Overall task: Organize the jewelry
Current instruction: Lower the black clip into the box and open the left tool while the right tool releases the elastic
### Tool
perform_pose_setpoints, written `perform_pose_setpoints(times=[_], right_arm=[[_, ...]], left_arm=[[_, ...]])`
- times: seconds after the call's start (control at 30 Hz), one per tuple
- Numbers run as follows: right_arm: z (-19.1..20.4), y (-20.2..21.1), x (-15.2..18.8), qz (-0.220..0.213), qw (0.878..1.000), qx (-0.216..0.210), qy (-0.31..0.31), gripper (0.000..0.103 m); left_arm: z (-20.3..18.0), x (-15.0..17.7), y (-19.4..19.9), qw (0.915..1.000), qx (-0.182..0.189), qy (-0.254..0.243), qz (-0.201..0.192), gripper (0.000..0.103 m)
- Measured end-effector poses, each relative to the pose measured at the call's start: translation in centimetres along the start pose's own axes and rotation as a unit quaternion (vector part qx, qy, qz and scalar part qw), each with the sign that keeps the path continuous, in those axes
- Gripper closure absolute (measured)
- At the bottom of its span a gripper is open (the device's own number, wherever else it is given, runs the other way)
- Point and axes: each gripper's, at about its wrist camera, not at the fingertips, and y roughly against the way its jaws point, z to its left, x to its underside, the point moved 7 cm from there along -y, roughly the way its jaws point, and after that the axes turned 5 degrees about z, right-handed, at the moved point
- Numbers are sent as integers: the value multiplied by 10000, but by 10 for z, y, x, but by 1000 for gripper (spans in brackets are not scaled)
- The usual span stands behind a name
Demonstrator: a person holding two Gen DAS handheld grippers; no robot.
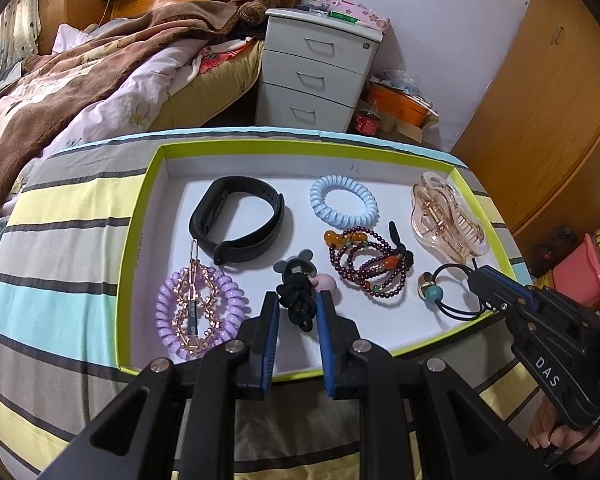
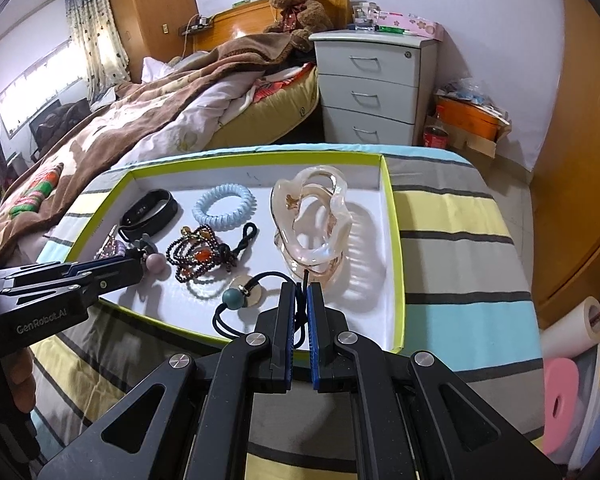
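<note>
A shallow white tray with a lime rim (image 1: pixel 140 216) (image 2: pixel 396 264) lies on a striped cloth. In it are a black wristband (image 1: pixel 238 218), a blue coil hair tie (image 1: pixel 343 205), a purple coil tie with a gold chain (image 1: pixel 198 312), a dark red bead bracelet (image 1: pixel 370 266) and a clear pink claw clip (image 1: pixel 448 220) (image 2: pixel 312 224). My left gripper (image 1: pixel 298 300) is closed around a black hair tie with a mouse charm (image 1: pixel 296 292). My right gripper (image 2: pixel 299 292) (image 1: pixel 480 280) is shut on the cord of a black hair tie with teal and gold beads (image 2: pixel 236 298) (image 1: pixel 432 286).
A bed with a brown blanket (image 1: pixel 60 92) lies to the left behind the table. A white three-drawer cabinet (image 1: pixel 316 76) stands behind the tray. An orange bowl (image 1: pixel 396 104) sits on the floor. Wooden wardrobes (image 1: pixel 540 120) stand at the right.
</note>
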Motion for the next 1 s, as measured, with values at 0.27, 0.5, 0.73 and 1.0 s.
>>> perform_pose_setpoints(times=[0.27, 0.5, 0.73, 1.0], right_arm=[[-1, -1, -1, 6, 10000, 45, -38, 97], [-1, -1, -1, 3, 10000, 59, -67, 92], [-2, 1, 0, -25, 9999, 46, -113, 85], [-3, 6, 1, -87, 9998, 60, -171, 66]], left_arm=[[-2, 1, 0, 10000, 19, -31, -30, 70], [-3, 1, 2, 10000, 8, -30, -49, 63], [-3, 3, 6, 10000, -23, -23, -58, 56], [-5, 7, 13, 9999, -45, -27, -106, 52]])
